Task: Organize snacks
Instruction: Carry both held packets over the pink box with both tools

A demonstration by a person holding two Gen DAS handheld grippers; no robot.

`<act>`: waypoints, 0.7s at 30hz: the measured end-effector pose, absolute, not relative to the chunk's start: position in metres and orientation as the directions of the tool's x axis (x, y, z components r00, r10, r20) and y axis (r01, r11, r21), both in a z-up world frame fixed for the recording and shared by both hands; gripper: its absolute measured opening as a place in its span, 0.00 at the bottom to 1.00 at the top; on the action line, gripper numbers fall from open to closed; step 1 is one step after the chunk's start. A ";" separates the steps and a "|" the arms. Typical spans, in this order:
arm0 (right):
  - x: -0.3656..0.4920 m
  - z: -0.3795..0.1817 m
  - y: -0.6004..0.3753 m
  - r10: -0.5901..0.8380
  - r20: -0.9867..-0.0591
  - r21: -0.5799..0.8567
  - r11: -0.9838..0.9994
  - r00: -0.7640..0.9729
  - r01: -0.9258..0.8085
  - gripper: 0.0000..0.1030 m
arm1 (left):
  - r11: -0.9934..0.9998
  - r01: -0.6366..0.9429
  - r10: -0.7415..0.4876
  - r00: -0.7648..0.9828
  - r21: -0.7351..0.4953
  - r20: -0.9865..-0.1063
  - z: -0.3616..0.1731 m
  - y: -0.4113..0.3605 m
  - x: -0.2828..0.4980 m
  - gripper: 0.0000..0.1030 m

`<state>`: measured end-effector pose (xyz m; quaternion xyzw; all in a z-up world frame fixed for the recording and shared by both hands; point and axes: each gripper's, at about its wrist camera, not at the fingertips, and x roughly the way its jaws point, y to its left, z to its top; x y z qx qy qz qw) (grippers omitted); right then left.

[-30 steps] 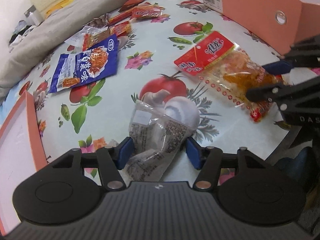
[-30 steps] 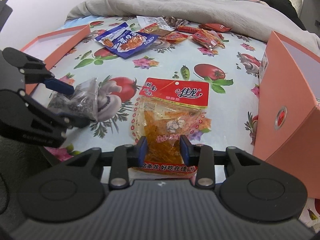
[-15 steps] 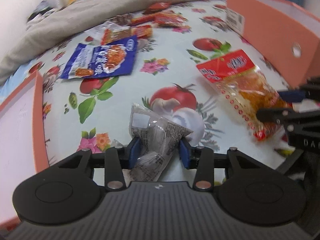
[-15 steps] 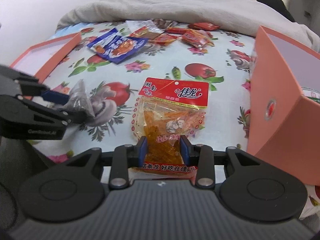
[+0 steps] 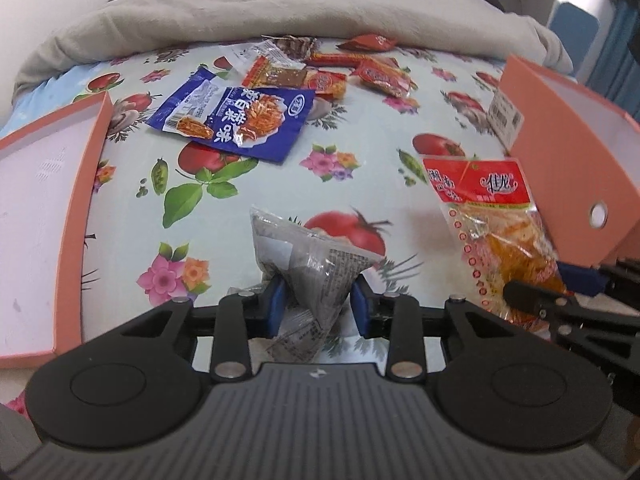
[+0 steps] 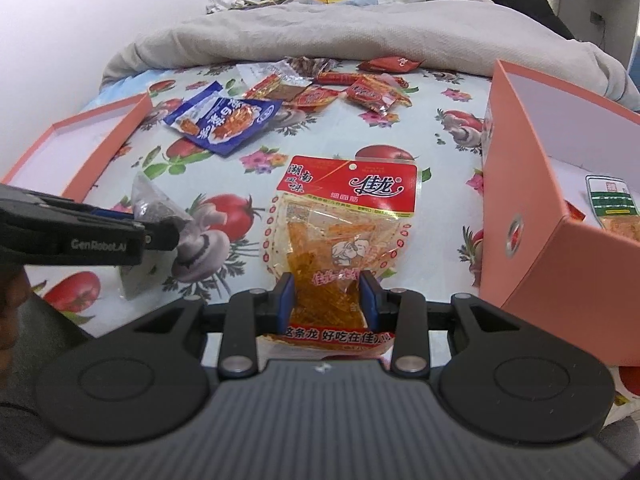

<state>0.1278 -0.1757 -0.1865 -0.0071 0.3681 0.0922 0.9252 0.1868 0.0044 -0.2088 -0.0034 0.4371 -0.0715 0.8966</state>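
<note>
My left gripper (image 5: 318,304) is shut on a clear grey snack packet (image 5: 308,264) near the front edge of the fruit-print cloth; the packet also shows in the right wrist view (image 6: 156,208). My right gripper (image 6: 329,300) is shut on the lower end of a red-topped bag of orange strips (image 6: 344,216), which also shows in the left wrist view (image 5: 492,216). The bag lies beside an open salmon box (image 6: 532,184) on the right. A salmon lid (image 5: 48,200) lies on the left.
A blue snack pouch (image 5: 236,120) and several small red packets (image 5: 360,72) lie at the back of the cloth. A grey blanket (image 5: 280,8) is bunched behind them. One packet (image 6: 612,204) lies inside the salmon box.
My left gripper has closed from open onto the grey packet and lifted it a little. The right gripper stays shut on the orange-strip bag, which has shifted slightly.
</note>
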 end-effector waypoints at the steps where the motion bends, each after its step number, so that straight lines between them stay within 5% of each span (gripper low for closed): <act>1: 0.127 -0.184 -0.177 0.168 -0.681 0.060 0.983 0.713 -0.174 0.36 | 0.990 0.119 -0.137 0.607 -0.081 -0.783 -0.207 0.005 0.188 0.38; 21: 0.130 -0.122 -0.203 0.184 -0.592 0.104 0.983 0.784 -0.152 0.36 | 0.979 0.088 -0.196 0.661 -0.185 -0.724 -0.149 -0.016 0.202 0.36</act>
